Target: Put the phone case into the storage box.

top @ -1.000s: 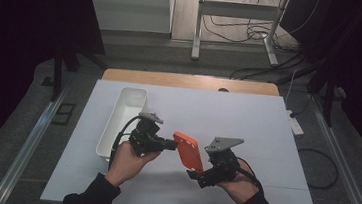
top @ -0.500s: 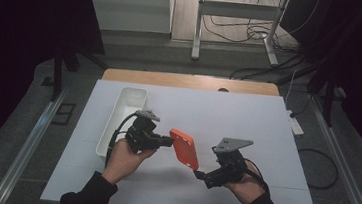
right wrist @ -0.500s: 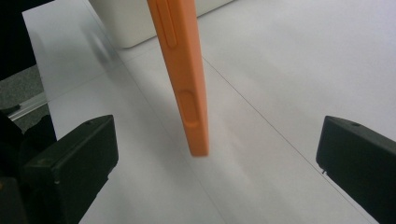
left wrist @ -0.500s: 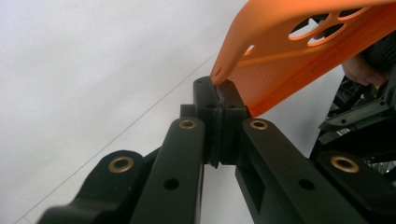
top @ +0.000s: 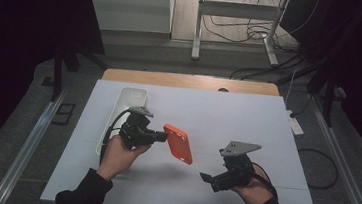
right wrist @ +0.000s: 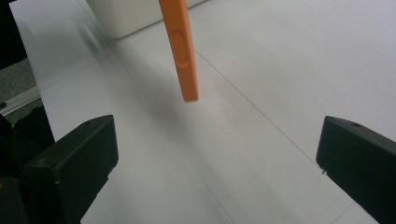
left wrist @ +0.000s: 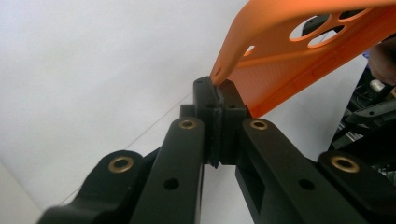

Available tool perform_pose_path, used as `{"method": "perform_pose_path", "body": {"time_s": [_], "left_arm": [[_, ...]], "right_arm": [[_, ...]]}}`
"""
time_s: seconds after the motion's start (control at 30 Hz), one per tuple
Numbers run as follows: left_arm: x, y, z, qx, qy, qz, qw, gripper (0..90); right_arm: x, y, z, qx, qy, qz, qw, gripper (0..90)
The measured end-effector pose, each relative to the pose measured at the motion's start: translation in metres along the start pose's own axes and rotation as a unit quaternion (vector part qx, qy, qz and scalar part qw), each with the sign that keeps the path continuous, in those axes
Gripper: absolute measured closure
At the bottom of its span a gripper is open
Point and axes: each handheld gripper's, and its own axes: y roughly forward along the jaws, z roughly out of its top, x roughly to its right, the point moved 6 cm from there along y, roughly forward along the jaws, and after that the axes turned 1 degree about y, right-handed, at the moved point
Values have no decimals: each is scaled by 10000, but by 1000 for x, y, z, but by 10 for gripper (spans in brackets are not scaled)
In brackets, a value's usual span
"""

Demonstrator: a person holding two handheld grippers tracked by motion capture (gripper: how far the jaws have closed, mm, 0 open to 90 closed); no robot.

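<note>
Two grippers over the table (top: 267,120). Left gripper (top: 161,137) pinched the orange phone case (top: 178,143) by its edge. Right gripper (top: 205,177), at the case's 4 o'clock, gaped wide, empty.

There is one orange phone case (top: 178,143), one white tray (top: 131,100) and one white table (top: 228,111). There are two grippers, a left gripper (top: 161,137) and a right gripper (top: 205,177), each held in one of the person's two hands. One grey three-cornered plate (top: 239,148) tops each gripper, making two.
</note>
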Motion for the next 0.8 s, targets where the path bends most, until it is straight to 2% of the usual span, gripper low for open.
{"method": "perform_pose_path", "body": {"time_s": [0.4,0.8], "left_arm": [[-9,-7,2,42,-9,141,9999,891],[-23,-16,2,113,-185,227,9995,891]], "right_arm": [[9,-16,-12,8,178,-120,9998,0],[24,-33,-28,34,401,-362,9985,0]]}}
